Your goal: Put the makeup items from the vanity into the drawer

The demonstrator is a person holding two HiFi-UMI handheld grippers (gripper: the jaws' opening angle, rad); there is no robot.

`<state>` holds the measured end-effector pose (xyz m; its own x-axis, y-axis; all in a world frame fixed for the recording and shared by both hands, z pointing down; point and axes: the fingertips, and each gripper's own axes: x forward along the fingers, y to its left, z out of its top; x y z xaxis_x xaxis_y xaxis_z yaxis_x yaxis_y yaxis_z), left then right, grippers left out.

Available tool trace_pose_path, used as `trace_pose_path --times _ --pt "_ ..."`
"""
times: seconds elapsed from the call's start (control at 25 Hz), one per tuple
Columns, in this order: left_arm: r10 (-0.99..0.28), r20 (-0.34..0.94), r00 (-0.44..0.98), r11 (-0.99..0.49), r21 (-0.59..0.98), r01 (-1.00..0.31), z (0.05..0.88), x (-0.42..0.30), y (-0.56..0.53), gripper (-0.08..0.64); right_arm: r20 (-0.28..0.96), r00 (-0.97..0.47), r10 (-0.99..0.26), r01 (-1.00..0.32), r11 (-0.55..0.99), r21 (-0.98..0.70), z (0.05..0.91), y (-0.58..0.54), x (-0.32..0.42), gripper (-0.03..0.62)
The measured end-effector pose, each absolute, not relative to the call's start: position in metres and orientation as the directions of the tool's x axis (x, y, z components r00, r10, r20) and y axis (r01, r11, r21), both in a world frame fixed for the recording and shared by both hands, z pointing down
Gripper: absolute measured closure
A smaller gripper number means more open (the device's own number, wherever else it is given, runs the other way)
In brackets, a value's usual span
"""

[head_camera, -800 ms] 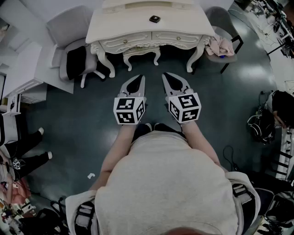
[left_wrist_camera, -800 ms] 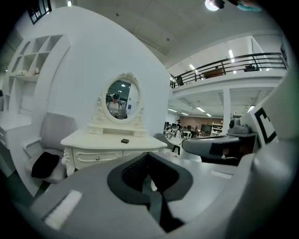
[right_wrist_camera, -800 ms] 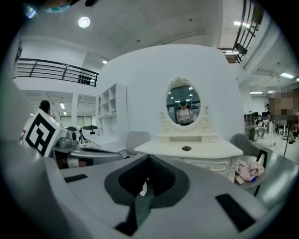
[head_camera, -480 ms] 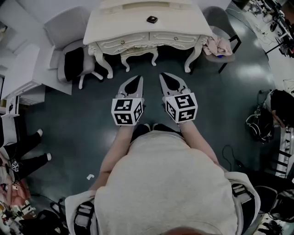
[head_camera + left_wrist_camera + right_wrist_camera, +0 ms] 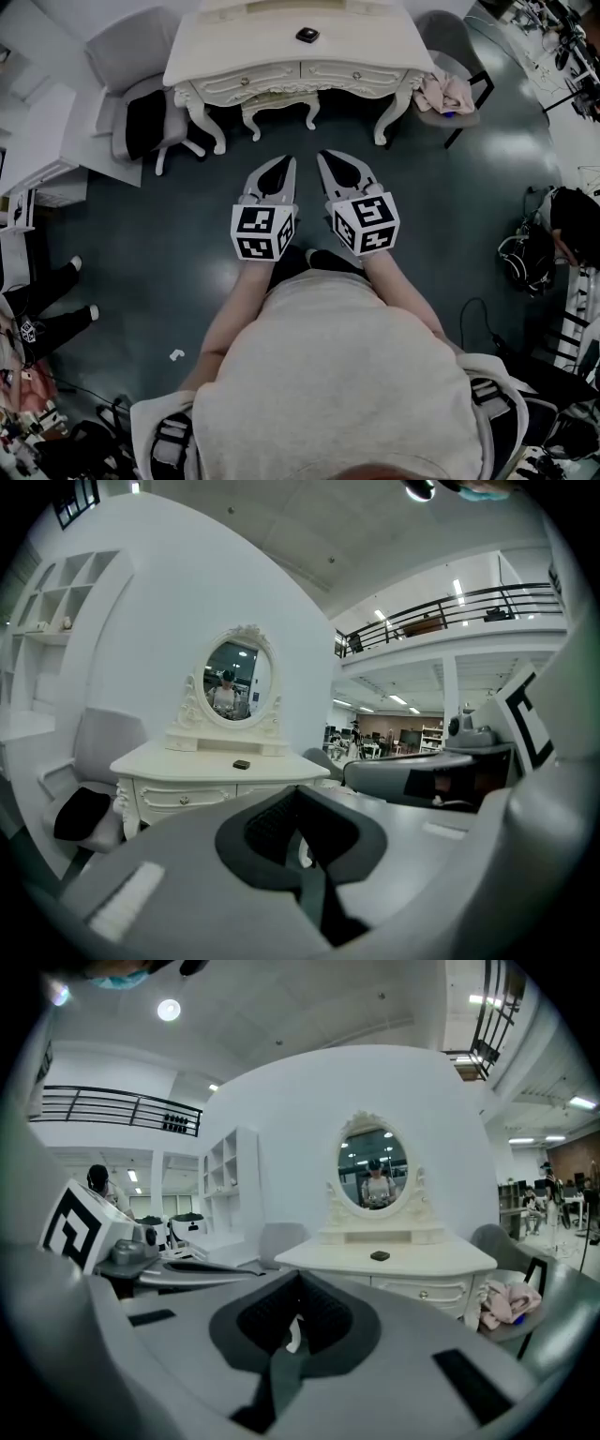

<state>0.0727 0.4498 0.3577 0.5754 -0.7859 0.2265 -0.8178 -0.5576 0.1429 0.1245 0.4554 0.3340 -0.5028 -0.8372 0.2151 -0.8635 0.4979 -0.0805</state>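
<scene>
The cream vanity (image 5: 281, 52) stands ahead of me across the dark floor, with two shut drawers (image 5: 251, 81) in its front. One small black makeup item (image 5: 307, 35) lies on its top, below the oval mirror (image 5: 234, 677); the same item (image 5: 242, 763) (image 5: 379, 1255) shows in both gripper views. My left gripper (image 5: 289, 160) and right gripper (image 5: 322, 156) hang side by side at waist height, well short of the vanity. Both are shut with nothing between their jaws. The left gripper (image 5: 307, 878) and the right gripper (image 5: 281, 1361) show closed pads in their own views.
A grey chair (image 5: 141, 89) with a black cushion stands left of the vanity. A small stool (image 5: 277, 101) is tucked under it. Another chair holds a pink cloth (image 5: 448, 92) on the right. A white shelf unit (image 5: 37, 141) and a seated person's legs (image 5: 42, 300) are at the left.
The vanity has slid slightly left in the head view and looks a little wider. Both grippers stay shut and side by side.
</scene>
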Motion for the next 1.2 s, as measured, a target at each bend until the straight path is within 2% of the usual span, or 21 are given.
trace_pose_path --times 0.36,0.56,1.04,1.2 --pt "-0.781 0.254 0.57 -0.532 0.205 -0.821 0.378 0.082 0.438 0.551 0.269 -0.502 -0.822 -0.864 0.491 -0.112 0.361 0.44 0.139 0.586" --pt "-0.762 0.282 0.583 -0.533 0.237 -0.812 0.402 0.092 0.403 0.551 0.273 -0.451 -0.85 -0.892 0.439 -0.106 0.376 0.401 0.144 0.586" --pt "-0.744 0.241 0.623 -0.587 0.208 -0.782 0.377 0.056 0.212 0.551 0.288 -0.381 -0.879 -0.924 0.373 -0.084 0.371 0.224 0.134 0.586" --pt "-0.707 0.253 0.661 -0.612 0.25 -0.75 0.378 0.047 0.163 0.551 0.309 -0.375 -0.874 -0.927 0.36 -0.106 0.376 0.178 0.12 0.586"
